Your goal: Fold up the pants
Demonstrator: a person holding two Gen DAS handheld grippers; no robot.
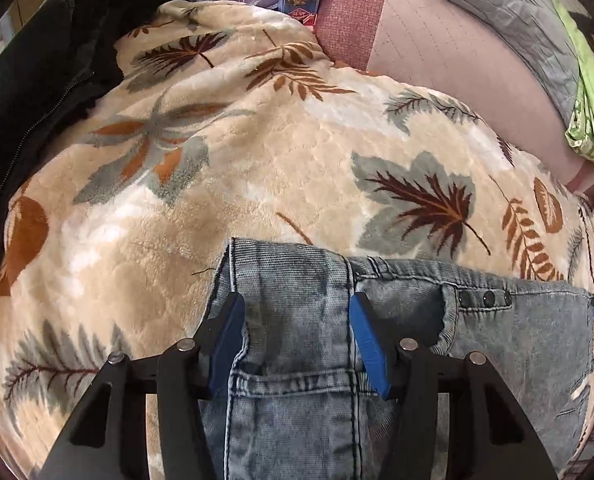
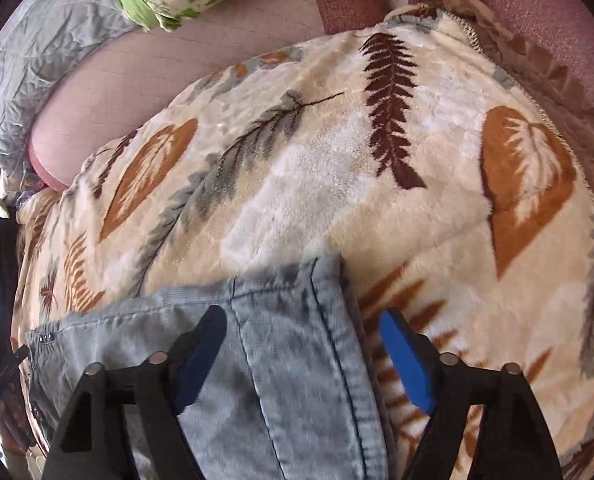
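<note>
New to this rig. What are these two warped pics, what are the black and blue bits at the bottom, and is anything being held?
No robot arm here: a person carries a hand-held two-finger gripper in each hand. Each gripper has a fisheye camera looking along its fingers, hence the warped view. One picture is from the left gripper, the other from the right gripper. The black frames with blue pads are the jaws.

Underneath lies a cream blanket with a leaf print, spread on a pinkish bed or sofa. A pair of light blue jeans lies on it. At the edges are a black jacket, a grey cover and a green patterned cloth.

Each gripper straddles denim, jaws partly open. The pads do not visibly clamp, so I would call nothing firmly held.
</note>
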